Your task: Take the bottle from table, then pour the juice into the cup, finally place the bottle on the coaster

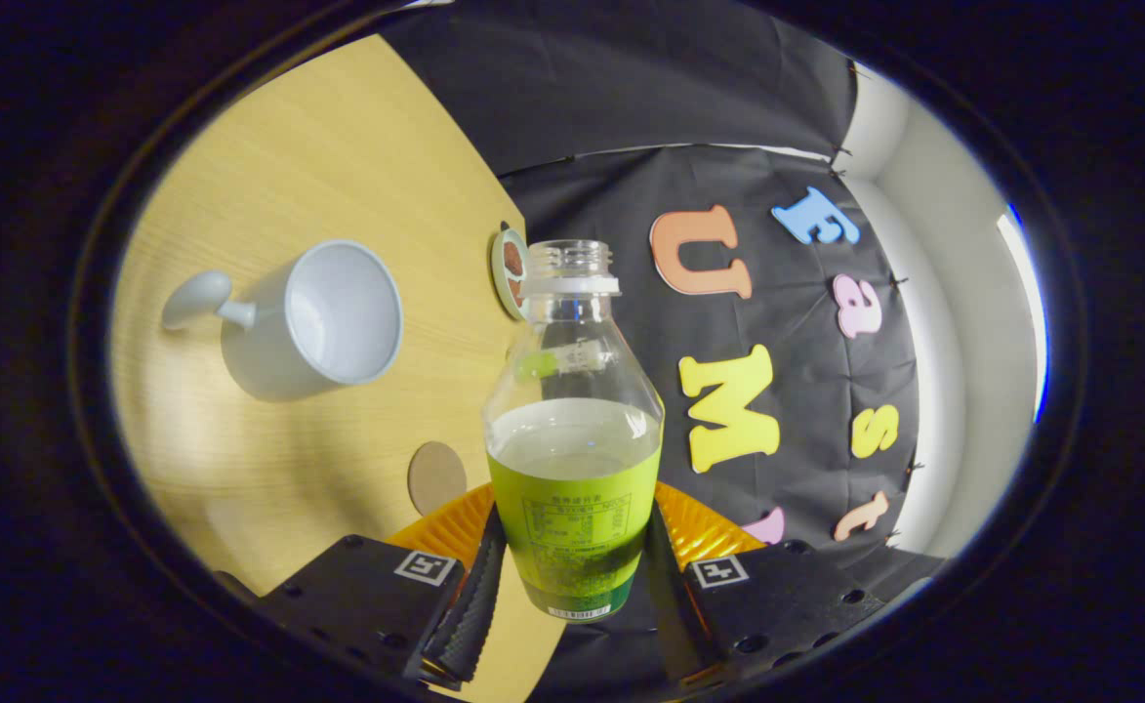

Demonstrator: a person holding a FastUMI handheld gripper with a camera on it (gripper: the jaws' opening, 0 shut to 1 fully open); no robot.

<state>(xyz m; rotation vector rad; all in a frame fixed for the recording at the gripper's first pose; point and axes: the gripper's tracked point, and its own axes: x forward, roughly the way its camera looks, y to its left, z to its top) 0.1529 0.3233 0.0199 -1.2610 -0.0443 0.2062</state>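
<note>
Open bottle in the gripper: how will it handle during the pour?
The bottle is about half full, so likely light but sloshy. Its clear plastic wall probably flexes under the fingers. With no cap on, tilting spills at once.

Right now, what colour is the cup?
The cup is white, clearest in the gripper view.

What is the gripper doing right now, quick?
Gripper: shut on the bottle, one finger pressing each side of its lower part; the bottle has no cap and is part full of juice.
</note>
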